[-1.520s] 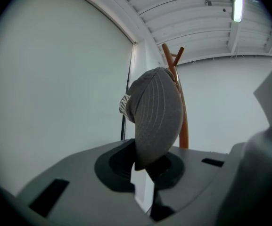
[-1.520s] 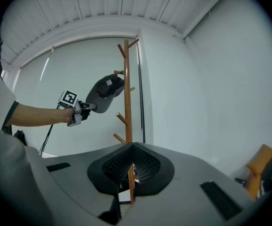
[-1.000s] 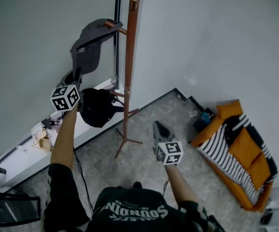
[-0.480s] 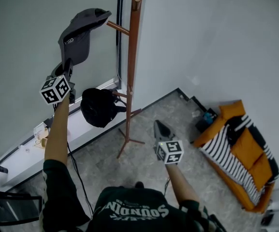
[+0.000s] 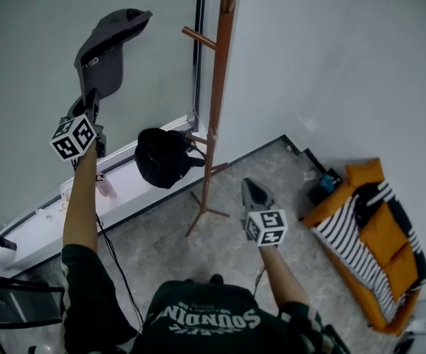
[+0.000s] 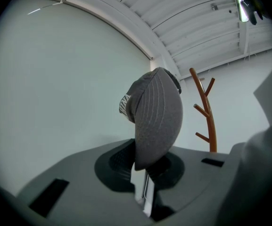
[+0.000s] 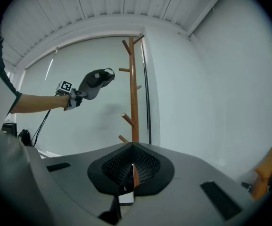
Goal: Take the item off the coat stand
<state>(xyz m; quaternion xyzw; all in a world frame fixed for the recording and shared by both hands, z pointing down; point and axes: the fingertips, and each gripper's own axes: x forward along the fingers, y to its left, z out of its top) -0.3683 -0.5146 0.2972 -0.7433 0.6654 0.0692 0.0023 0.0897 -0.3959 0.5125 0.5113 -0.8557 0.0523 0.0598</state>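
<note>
One cap (image 5: 108, 46) off peg (image 5: 199, 37), left of coat stand (image 5: 216, 109) | L gripper (image 5: 92, 98) fingers clamped on it | R gripper (image 5: 252, 190) fingers closed, empty

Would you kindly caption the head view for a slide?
Left gripper holds the cap clear of the stand; right gripper shut.

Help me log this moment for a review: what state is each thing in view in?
gray cap: held up by its brim, clear of every peg.
left gripper: shut on the gray cap's brim.
right gripper: shut, nothing in it.
coat stand: upright, upper pegs bare.
black bag: hanging at the coat stand's lower pegs.
</note>
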